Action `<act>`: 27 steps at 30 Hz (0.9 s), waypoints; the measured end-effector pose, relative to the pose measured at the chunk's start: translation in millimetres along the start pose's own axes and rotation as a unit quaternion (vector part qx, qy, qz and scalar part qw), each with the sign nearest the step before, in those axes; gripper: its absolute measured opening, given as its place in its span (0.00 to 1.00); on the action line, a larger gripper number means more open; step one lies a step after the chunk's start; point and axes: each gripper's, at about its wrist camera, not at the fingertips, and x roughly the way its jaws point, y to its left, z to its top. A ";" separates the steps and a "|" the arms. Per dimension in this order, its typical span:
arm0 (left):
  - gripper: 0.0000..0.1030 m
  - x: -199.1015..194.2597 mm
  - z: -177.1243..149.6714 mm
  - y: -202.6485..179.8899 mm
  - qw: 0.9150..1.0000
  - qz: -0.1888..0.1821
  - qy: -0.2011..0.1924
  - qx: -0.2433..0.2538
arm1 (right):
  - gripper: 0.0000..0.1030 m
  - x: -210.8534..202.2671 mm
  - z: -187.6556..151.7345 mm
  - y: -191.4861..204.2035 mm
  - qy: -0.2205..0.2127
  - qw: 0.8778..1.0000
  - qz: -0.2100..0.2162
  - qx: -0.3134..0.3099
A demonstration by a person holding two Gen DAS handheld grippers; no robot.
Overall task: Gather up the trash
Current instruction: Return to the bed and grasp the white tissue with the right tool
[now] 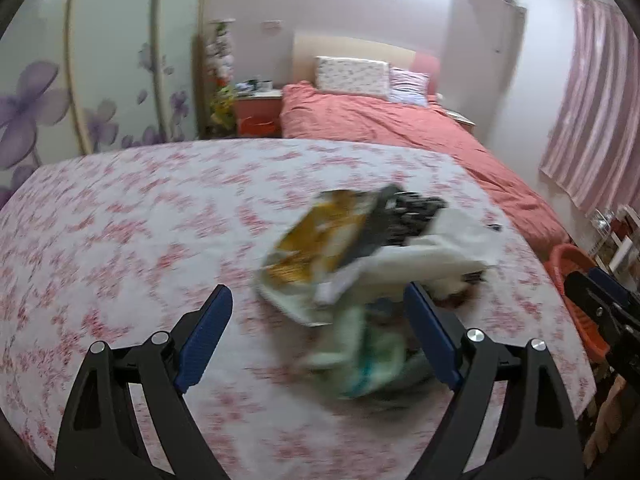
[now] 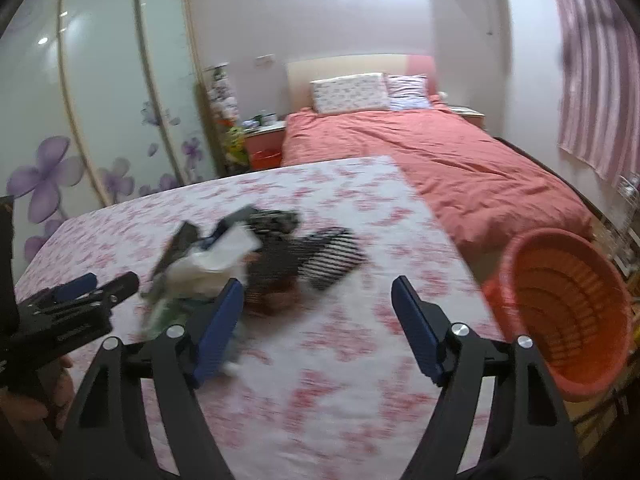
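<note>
Lying blurred on the table [image 1: 120, 220], seemingly crumpled wrappers, the trash pile [image 1: 360, 256]; both jaws wide apart

No legible text anywhere.

The left gripper [image 1: 318, 330] is spread wide, its two blue pads [image 1: 206, 334] well apart with nothing between them. The right gripper [image 2: 318, 326] is likewise spread wide and grips nothing. Both point forward and slightly down. In the right wrist view the left gripper shows at the left edge (its holder's hand [image 2: 48, 392] partly visible beneath it, blurred).
</note>
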 end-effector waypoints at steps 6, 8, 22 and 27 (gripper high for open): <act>0.84 -0.4 -9.8 33.8 1.000 0.014 0.007 -0.023 | 0.68 18.1 10.0 45.6 -0.010 0.999 0.031 -0.035; 0.84 0.4 -11.6 41.1 0.999 0.018 0.010 -0.026 | 0.67 26.0 11.8 58.2 -0.013 0.998 0.037 -0.050; 0.84 8.1 -19.2 65.5 0.998 0.005 0.028 -0.049 | 0.58 73.3 -5.7 76.6 0.061 0.991 0.039 -0.112; 0.84 9.3 -20.8 64.4 0.998 0.001 0.032 -0.052 | 0.54 80.5 -10.1 81.6 0.066 0.989 0.021 -0.127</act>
